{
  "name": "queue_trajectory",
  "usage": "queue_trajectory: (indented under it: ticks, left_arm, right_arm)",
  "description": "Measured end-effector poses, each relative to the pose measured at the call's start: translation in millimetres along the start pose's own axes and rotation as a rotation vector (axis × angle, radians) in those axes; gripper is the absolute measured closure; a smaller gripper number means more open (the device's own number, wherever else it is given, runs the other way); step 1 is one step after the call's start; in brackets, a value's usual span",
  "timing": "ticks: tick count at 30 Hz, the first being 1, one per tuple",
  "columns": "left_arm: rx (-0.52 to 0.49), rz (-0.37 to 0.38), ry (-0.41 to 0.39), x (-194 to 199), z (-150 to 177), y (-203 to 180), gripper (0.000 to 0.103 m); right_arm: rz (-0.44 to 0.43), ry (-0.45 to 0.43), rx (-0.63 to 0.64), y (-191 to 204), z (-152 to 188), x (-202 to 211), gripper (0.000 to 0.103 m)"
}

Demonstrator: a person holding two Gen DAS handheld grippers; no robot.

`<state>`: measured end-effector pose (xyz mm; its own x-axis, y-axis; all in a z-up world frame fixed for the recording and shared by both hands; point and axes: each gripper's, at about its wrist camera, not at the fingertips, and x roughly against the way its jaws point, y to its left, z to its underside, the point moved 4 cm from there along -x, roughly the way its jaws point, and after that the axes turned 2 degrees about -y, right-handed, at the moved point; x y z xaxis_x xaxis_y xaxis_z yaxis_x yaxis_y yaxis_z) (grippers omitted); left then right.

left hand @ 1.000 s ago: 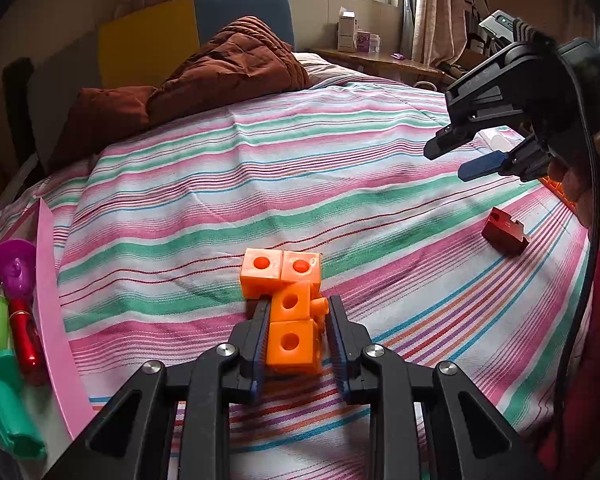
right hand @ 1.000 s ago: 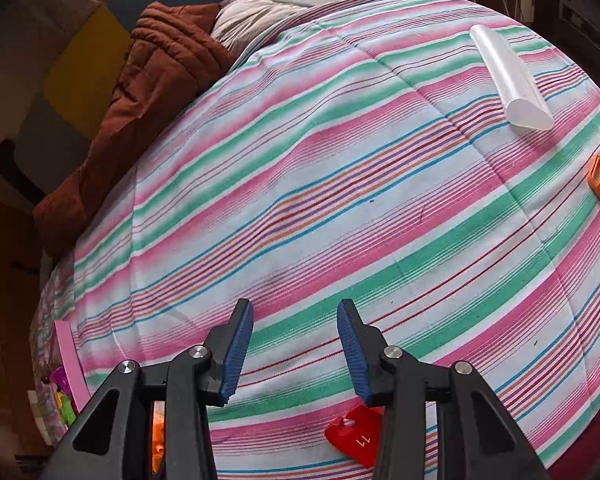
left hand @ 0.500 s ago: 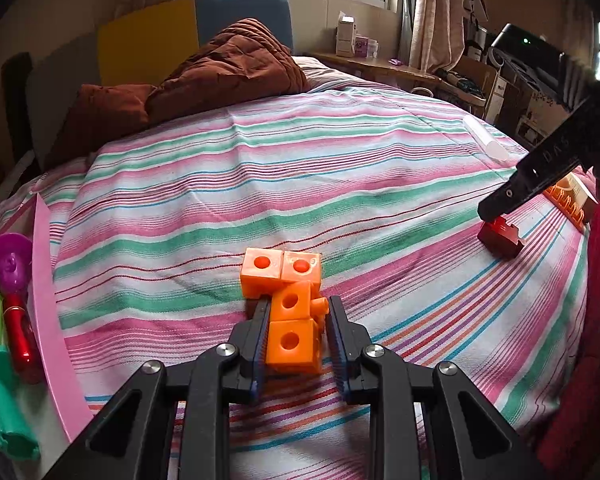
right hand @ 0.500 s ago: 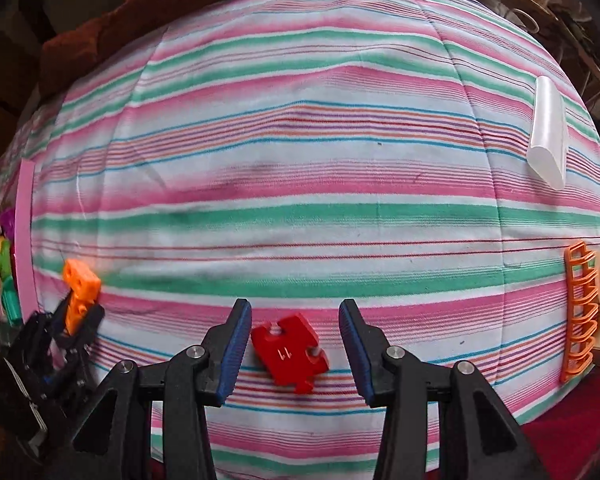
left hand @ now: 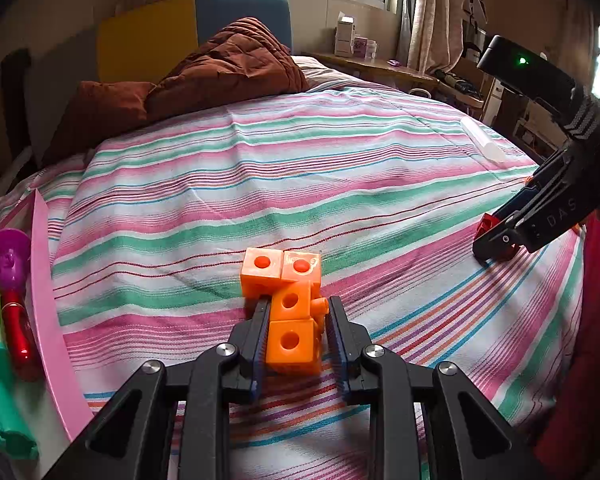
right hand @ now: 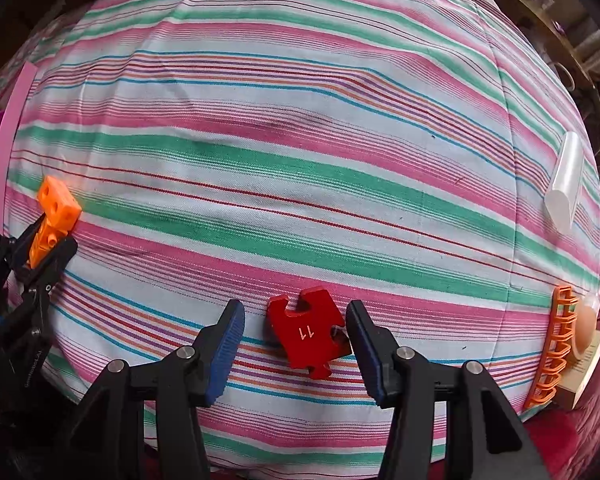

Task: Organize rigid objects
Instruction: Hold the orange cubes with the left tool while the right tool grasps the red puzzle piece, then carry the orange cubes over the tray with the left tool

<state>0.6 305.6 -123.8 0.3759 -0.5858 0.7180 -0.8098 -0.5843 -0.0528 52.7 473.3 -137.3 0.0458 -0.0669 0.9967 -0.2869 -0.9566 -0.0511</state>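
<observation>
My left gripper (left hand: pixel 296 336) is shut on a cluster of orange snap cubes (left hand: pixel 290 304) that rests on the striped bedspread; the same cubes (right hand: pixel 56 212) show at the left edge of the right wrist view. A red puzzle piece (right hand: pixel 306 330) marked 11 lies flat on the bed between the blue pads of my right gripper (right hand: pixel 296 340), which points down at it. The pads stand apart from the piece on both sides, the right one almost touching it. In the left wrist view the right gripper (left hand: pixel 496 240) covers most of the red piece (left hand: pixel 486 224).
A pink tray edge (left hand: pixel 48 304) with colourful toys (left hand: pixel 8 312) lies at the bed's left side. A clear plastic tube (right hand: pixel 566 180) and an orange rack (right hand: pixel 552 344) lie near the right edge. A brown quilt (left hand: pixel 228 68) is piled at the headboard.
My right gripper swung round, came down and moved over the red puzzle piece, which now sits between its fingers. The left gripper and the orange cubes have kept still.
</observation>
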Motion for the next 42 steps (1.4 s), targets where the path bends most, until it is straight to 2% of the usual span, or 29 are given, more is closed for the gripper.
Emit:
queue_trajectory:
  ticks: [1, 5, 12, 14, 16, 18, 19, 25, 34, 42]
  left_arm:
    - [0.001, 0.001, 0.000, 0.0, 0.0, 0.0, 0.076]
    - [0.001, 0.000, -0.003, 0.9, 1.1, -0.1, 0.076]
    - [-0.005, 0.001, -0.002, 1.1, 1.6, -1.2, 0.076]
    - [-0.005, 0.000, -0.002, 1.1, 1.9, -1.5, 0.076]
    - [-0.004, 0.002, -0.002, 0.9, 2.1, -1.6, 0.076]
    - [-0.001, 0.001, -0.004, 1.0, 2.0, -1.1, 0.076]
    - [-0.001, 0.000, -0.004, 1.0, 2.0, -1.2, 0.076]
    - [0.002, -0.008, -0.004, 1.2, 1.5, -0.7, 0.076]
    - [0.057, 0.012, 0.037, 4.5, 0.2, 4.6, 0.077]
    - [0.114, 0.022, 0.066, 21.9, 3.2, 5.9, 0.077]
  right_arm:
    - [0.004, -0.003, 0.024, 4.9, 0.7, 0.7, 0.068]
    - [0.010, -0.050, 0.066, 23.7, -0.7, 3.6, 0.068]
    - [-0.141, -0.199, -0.053, 51.6, -31.9, 6.4, 0.068]
    - [-0.155, -0.233, -0.073, 58.1, -38.2, 3.7, 0.069]
    - [-0.153, -0.248, -0.087, 62.8, -40.5, -6.2, 0.068]
    - [-0.139, -0.308, -0.082, 61.1, -47.1, -4.8, 0.068]
    - [-0.133, -0.310, -0.078, 63.4, -56.7, -1.6, 0.067]
    - [-0.116, -0.340, -0.017, 72.0, -56.4, -2.0, 0.064]
    - [-0.055, -0.379, 0.041, 77.5, -63.9, 1.1, 0.065]
    - [-0.040, -0.395, 0.062, 69.9, -55.2, 6.5, 0.065]
